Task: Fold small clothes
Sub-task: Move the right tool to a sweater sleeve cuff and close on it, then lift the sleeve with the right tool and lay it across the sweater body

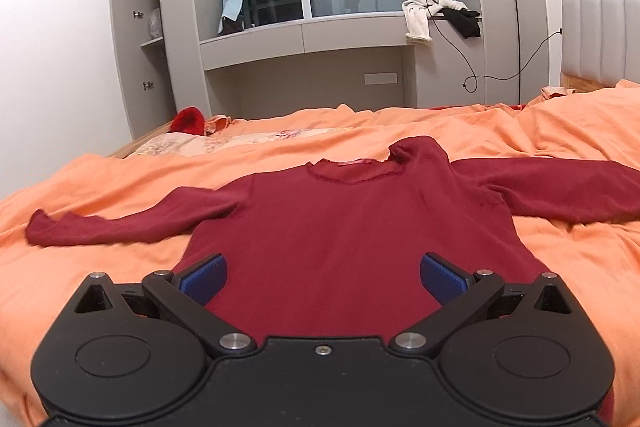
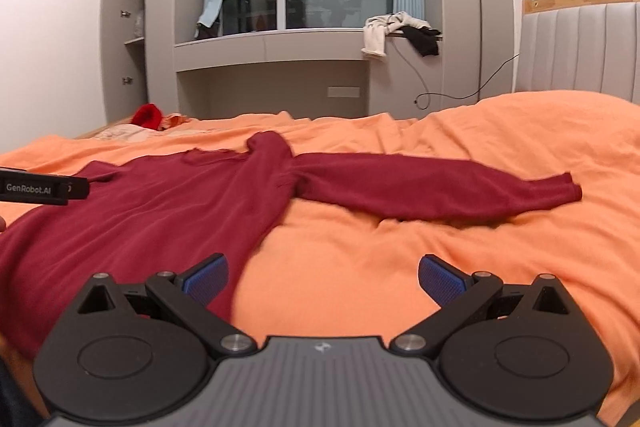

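Sweater (image 1: 340,223) hem is the bit you can't really see: in the left wrist view it runs down under the left gripper (image 1: 324,277) body, so the bottom edge is hidden. Its right sleeve also gets cut off at the frame edge there. In the right wrist view the sleeve (image 2: 420,187) shows all the way to the cuff, but the sweater's left side slides out of frame, and the fabric nearest the camera is kinda blurry. One corner of the collar sticks up in a little peak, hard to tell how it's bunched.

The dark red sweater lies spread flat on the orange bed cover (image 1: 560,131), sleeves out to both sides. The left gripper hangs right over the lower torso, jaws spread wide, nothing between them. The right gripper (image 2: 323,277) sits off the sweater's right edge, mostly over bare cover, its left pad (image 2: 206,281) over the red fabric; it's wide apart too, holding nothing. Whether the pads touch the cloth, can't tell.
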A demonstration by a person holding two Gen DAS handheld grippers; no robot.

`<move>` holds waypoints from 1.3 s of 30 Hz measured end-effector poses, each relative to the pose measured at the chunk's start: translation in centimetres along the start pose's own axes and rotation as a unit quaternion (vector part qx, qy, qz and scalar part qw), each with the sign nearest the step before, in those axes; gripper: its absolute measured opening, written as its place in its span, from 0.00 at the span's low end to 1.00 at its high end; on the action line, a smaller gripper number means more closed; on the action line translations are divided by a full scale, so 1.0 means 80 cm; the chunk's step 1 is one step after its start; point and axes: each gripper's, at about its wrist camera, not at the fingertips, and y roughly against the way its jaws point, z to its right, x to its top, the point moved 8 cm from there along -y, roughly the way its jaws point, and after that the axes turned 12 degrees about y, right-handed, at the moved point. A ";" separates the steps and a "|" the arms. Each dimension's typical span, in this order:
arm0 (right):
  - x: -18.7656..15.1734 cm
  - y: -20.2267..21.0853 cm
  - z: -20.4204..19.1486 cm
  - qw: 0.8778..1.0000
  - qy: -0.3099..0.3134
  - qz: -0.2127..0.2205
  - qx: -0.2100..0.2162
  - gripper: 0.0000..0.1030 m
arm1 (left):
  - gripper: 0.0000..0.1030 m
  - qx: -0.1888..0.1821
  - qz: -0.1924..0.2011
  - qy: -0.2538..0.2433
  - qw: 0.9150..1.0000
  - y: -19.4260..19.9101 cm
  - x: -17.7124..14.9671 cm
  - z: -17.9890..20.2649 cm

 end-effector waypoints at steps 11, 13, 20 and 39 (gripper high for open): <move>0.013 -0.123 0.181 0.983 -0.098 0.025 -0.151 1.00 | 1.00 -0.001 0.037 -0.019 0.999 -0.104 0.010 0.013; 0.003 -0.147 0.211 0.978 -0.083 0.010 -0.189 1.00 | 1.00 0.001 0.026 -0.018 1.000 -0.115 0.009 0.012; -0.035 -0.173 0.284 0.959 -0.151 -0.027 -0.240 1.00 | 1.00 0.012 -0.023 0.007 1.000 -0.138 -0.013 -0.016; -0.046 -0.181 0.345 0.936 -0.216 0.015 -0.276 0.13 | 1.00 0.005 -0.031 0.060 0.998 -0.130 0.002 -0.051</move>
